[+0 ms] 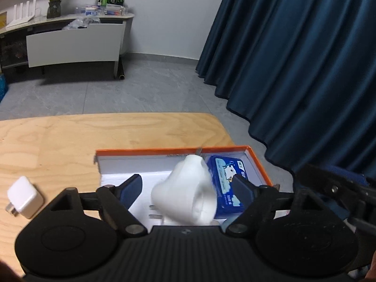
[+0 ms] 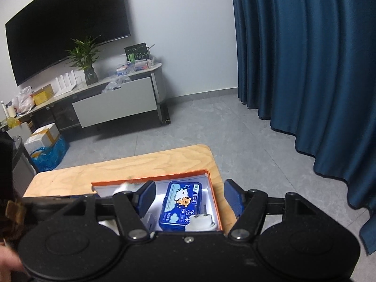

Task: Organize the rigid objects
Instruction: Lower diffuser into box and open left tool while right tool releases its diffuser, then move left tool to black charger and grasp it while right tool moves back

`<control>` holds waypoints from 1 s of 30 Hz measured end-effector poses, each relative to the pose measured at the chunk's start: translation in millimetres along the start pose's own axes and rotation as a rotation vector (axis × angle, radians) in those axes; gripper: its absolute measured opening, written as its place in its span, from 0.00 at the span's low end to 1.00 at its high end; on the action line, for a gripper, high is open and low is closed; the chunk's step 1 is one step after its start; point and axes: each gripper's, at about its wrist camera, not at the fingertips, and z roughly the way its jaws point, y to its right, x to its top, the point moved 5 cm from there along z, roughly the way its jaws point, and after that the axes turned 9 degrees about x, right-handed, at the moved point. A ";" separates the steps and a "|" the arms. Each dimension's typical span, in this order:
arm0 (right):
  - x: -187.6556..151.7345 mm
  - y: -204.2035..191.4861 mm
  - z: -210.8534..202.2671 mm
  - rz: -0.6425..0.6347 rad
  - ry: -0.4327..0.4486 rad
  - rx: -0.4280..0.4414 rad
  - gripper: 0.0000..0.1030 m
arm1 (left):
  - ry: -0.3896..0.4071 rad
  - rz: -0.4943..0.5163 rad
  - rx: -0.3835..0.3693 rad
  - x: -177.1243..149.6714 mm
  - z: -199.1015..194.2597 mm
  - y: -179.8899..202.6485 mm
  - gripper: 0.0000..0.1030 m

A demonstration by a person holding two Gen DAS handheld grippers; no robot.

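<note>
A: Left gripper (image 1: 186,181) first. Gripping or not?

B: Open. Adapter (image 1: 185,195) between the jaws, blurred, clear of both pads (loose and mid-drop, judging by the smear). Right above the box (image 1: 145,151), so probably meant to land inside rather than be set down.

A: Anything under it?

B: White box floor. Two prongs low on the adapter's left side; cannot tell whether its own or another plug's.

A: Just ahead and to the right of that gripper?

B: Tin (image 1: 225,171), lying flat at the right end of the box, close to the far wall. Seemingly tucked there to leave the left part free for small items.

A: Right gripper (image 2: 189,184)?

B: Open too, nothing between the pads. Poised over the near right corner of the box, one finger above the inside, the other outside the rim. Plug (image 2: 202,222) directly in front, prongs pointing away, against or on the tin's near end (cannot tell which).

A: Left to do?

B: Cube (image 1: 24,196) on the table (image 1: 117,129), off to the left of the left gripper, outside the box. Likely the next pick, being on that side.

A: Beyond?

B: Far table edge, floor, curtain (image 1: 293,58) to the right, cabinet (image 1: 75,44) far left. None of it in play.
</note>
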 end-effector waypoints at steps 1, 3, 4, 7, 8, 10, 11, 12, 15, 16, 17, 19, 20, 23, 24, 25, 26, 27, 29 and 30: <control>-0.8 -1.6 -1.3 -0.001 -0.002 0.002 0.76 | 0.003 -0.001 0.003 0.2 -3.0 -2.1 0.83; -1.9 -5.4 -4.9 -0.004 -0.004 0.004 0.76 | 0.009 -0.004 0.018 0.6 -8.9 -6.8 0.84; -3.0 -8.6 -6.9 -0.009 -0.004 0.006 0.76 | 0.012 -0.009 0.026 0.2 -12.2 -9.4 0.85; -6.7 -18.1 -11.4 -0.024 -0.012 0.018 0.76 | 0.021 -0.010 0.048 -1.8 -24.6 -15.2 0.86; -8.2 -21.3 -12.4 -0.027 -0.017 0.027 0.76 | 0.022 -0.005 0.058 -2.3 -28.6 -16.6 0.87; -11.8 -28.5 -14.6 -0.037 -0.025 0.034 0.76 | 0.018 -0.002 0.074 -5.1 -35.1 -18.5 0.88; -13.8 -32.4 -15.8 -0.041 -0.029 0.039 0.76 | 0.017 0.000 0.084 -7.5 -38.7 -20.1 0.88; -16.1 -36.8 -17.3 -0.045 -0.033 0.046 0.76 | 0.019 0.001 0.097 -10.1 -42.5 -21.9 0.89; -21.8 -49.0 -19.5 -0.063 -0.048 0.060 0.76 | 0.012 -0.001 0.128 -17.6 -50.5 -30.4 0.89; -23.3 -52.6 -20.4 -0.067 -0.050 0.060 0.76 | 0.009 -0.011 0.139 -20.1 -53.2 -36.0 0.90; -24.8 -55.4 -20.9 -0.066 -0.053 0.063 0.76 | 0.005 -0.022 0.152 -22.1 -55.8 -38.7 0.91; -28.4 -60.5 -22.3 -0.064 -0.058 0.073 0.76 | 0.004 -0.029 0.173 -25.4 -60.5 -42.4 0.95; -29.8 -63.0 -22.5 -0.068 -0.063 0.073 0.76 | 0.006 -0.026 0.188 -26.6 -63.2 -44.0 0.95; -32.6 -71.2 -24.3 -0.080 -0.072 0.077 0.76 | 0.011 -0.025 0.215 -28.8 -71.0 -49.3 0.97; -33.2 -74.0 -25.0 -0.082 -0.074 0.080 0.76 | 0.012 -0.030 0.222 -29.1 -73.0 -51.2 0.97; -33.9 -76.7 -25.4 -0.086 -0.075 0.085 0.76 | 0.013 -0.033 0.230 -30.4 -74.8 -53.4 0.98; -34.6 -79.3 -26.0 -0.090 -0.077 0.090 0.76 | 0.016 -0.032 0.238 -32.0 -76.7 -55.7 0.98; -35.5 -81.9 -26.7 -0.093 -0.078 0.093 0.76 | 0.019 -0.030 0.246 -32.5 -78.2 -57.2 0.99; -37.2 -87.0 -26.9 -0.100 -0.083 0.099 0.76 | 0.021 -0.029 0.258 -35.4 -81.1 -60.9 0.99; -38.5 -89.5 -27.4 -0.102 -0.085 0.102 0.76 | 0.018 -0.031 0.263 -36.6 -82.4 -63.4 1.00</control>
